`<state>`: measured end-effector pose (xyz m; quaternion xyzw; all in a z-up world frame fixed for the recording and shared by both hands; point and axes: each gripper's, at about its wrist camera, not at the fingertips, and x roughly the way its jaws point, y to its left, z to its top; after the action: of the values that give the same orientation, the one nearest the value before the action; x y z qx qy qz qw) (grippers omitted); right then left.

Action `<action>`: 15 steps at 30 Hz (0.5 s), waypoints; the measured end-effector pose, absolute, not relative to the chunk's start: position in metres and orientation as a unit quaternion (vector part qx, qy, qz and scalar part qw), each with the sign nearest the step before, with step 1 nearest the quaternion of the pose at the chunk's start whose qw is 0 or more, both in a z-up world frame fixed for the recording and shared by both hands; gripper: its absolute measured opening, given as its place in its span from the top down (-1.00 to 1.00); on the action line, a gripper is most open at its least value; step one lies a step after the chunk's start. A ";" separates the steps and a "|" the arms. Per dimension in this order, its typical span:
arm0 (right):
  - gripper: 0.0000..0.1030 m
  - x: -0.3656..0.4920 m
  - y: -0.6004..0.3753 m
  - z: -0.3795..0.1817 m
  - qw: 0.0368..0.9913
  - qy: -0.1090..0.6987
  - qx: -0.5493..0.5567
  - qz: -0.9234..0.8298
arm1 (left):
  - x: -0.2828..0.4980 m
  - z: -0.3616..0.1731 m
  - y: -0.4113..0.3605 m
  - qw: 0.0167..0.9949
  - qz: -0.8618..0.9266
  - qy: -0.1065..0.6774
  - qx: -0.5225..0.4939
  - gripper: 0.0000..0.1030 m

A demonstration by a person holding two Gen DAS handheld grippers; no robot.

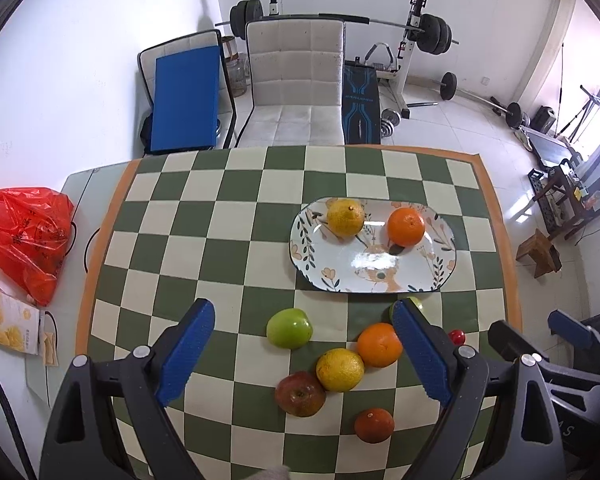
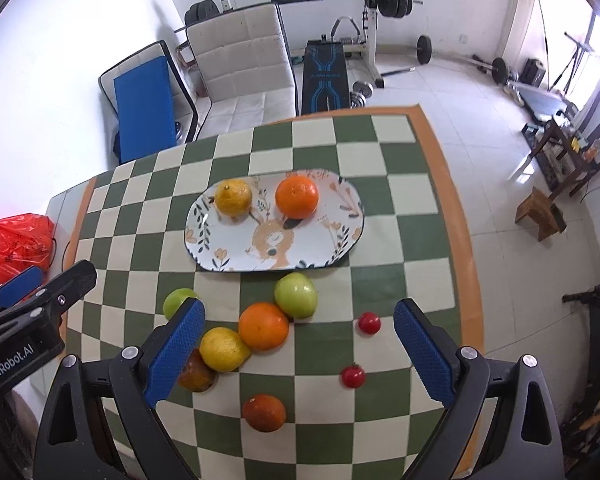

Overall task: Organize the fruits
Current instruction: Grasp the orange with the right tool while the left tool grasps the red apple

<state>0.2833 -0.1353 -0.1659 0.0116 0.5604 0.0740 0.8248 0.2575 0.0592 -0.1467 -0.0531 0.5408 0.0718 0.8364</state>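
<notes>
Right wrist view: plate (image 2: 220, 258) holds a yellowish citrus (image 2: 233, 197), perhaps lemon, and orange (image 2: 297, 197); both grippers wide, empty.

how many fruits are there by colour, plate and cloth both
yellow: 2, one on the plate at, one on the cloth at
orange: 3, at
green: 2, at
dark red apple: 1, at
small red: 2, at
total: 10
</notes>
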 end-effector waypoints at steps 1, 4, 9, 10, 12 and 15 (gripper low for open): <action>-0.90 0.284 -0.137 -0.173 0.819 0.568 0.018 0.076 | 0.258 -0.151 0.061 0.833 0.073 0.546 -0.054 -0.80; -0.90 0.287 -0.143 -0.207 0.791 0.604 0.053 0.088 | 0.261 -0.176 0.066 0.816 0.087 0.570 -0.041 -0.98; -0.79 0.298 -0.144 -0.283 0.733 0.663 0.116 0.092 | 0.254 -0.229 0.080 0.773 0.124 0.621 -0.029 -0.98; -0.75 0.301 -0.142 -0.301 0.721 0.675 0.126 0.090 | 0.252 -0.239 0.084 0.764 0.132 0.630 -0.030 -0.98; -0.65 0.308 -0.138 -0.330 0.701 0.693 0.146 0.082 | 0.247 -0.260 0.091 0.746 0.148 0.649 -0.028 -0.98; -0.59 0.317 -0.129 -0.367 0.675 0.712 0.177 0.074 | 0.241 -0.284 0.101 0.723 0.167 0.670 -0.031 -0.98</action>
<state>0.3171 -0.1289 -0.3673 0.1765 0.7124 0.0737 0.6752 0.2412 0.1014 -0.2844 -0.0307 0.6695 0.1669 0.7231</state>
